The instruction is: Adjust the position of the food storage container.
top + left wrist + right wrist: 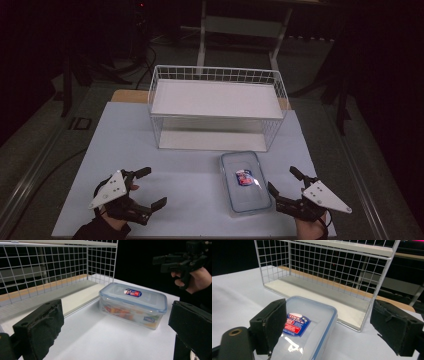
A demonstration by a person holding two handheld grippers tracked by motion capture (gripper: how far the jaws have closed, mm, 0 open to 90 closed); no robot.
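Clear plastic box (245, 182) w/ blue-edged lid sits on the white table (185, 185), just in front of the wire shelf rack (217, 107).

Your hands come in low from the near edge, palms inward. Your left gripper (146, 187) hovers well left of the box, jaws wide apart, nothing between them, pointing twd the box. Your right gripper (284, 181) sits just right of the box's near corner, jaws also spread wide, empty; one pad is right beside the lid, contact unclear.
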